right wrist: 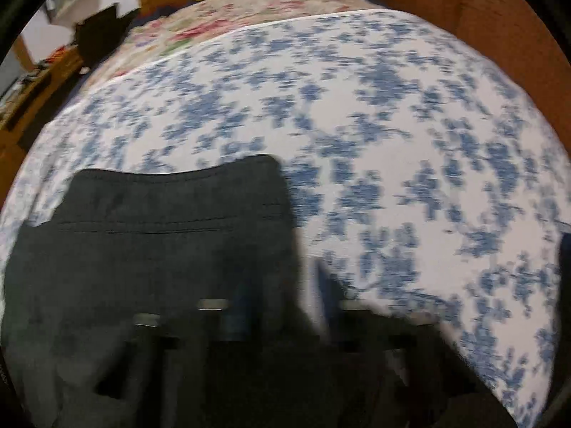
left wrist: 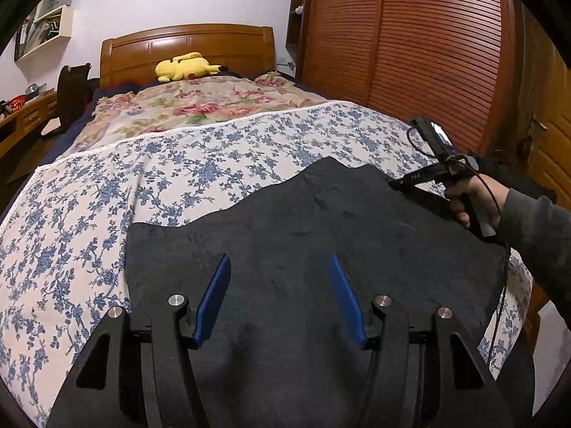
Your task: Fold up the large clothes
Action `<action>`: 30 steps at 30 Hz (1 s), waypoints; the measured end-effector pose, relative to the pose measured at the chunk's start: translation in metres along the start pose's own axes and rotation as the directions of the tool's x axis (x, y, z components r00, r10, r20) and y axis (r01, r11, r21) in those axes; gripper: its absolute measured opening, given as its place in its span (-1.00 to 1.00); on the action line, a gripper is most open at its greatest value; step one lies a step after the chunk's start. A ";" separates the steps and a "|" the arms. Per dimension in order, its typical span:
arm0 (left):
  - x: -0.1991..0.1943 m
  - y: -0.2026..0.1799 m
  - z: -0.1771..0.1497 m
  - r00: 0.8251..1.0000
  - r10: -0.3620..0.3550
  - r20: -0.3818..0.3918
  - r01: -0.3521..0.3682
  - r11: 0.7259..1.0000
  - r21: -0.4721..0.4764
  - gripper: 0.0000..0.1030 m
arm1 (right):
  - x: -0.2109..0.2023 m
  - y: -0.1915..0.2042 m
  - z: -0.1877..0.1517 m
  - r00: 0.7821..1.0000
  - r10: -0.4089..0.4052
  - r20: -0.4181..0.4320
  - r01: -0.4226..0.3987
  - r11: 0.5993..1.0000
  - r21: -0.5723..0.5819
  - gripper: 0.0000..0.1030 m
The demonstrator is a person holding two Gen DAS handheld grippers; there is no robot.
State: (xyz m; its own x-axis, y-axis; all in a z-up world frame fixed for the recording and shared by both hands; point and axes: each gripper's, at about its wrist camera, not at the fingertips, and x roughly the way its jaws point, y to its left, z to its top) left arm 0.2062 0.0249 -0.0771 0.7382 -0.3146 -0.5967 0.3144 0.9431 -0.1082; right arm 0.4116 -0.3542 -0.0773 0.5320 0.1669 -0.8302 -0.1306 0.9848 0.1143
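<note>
The dark garment [left wrist: 321, 235] lies spread flat on the bed [left wrist: 107, 214] under the left gripper [left wrist: 280, 296], jaws apart and empty, while the right gripper [left wrist: 401, 182], jaws together, meets its far corner, so folding looks barely begun.

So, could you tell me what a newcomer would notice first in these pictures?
A big dark garment lies spread on the blue-flowered sheet at the near end of the bed. The left gripper stands open over it. A yellow plush toy lies by the headboard.
</note>
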 end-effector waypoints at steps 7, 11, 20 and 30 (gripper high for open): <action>-0.002 -0.005 0.000 1.000 -0.006 0.005 0.006 1.000 0.013 0.14 | -0.022 -0.018 0.005 0.986 -0.109 0.122 0.108 0.994 0.019 -0.95; -0.003 -0.005 -0.001 1.000 -0.005 0.005 0.005 1.000 0.014 0.14 | -0.013 -0.018 0.000 0.979 -0.192 0.065 0.191 0.981 0.014 -0.95; -0.009 -0.012 -0.006 1.000 0.000 0.007 0.000 0.999 0.032 0.14 | -0.069 -0.003 -0.033 0.971 -0.193 0.143 0.203 0.977 -0.059 -0.05; -0.019 -0.030 -0.015 1.000 -0.010 0.012 0.009 0.997 0.076 0.14 | -0.133 0.004 -0.130 0.980 -0.113 0.161 0.130 0.986 -0.105 0.14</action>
State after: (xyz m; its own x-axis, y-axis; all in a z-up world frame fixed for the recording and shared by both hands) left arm 0.1737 0.0038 -0.0750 0.7422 -0.3251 -0.5861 0.3653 0.9294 -0.0529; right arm 0.2319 -0.3785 -0.0372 0.6713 0.0604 -0.7387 -0.1470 0.9877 -0.0529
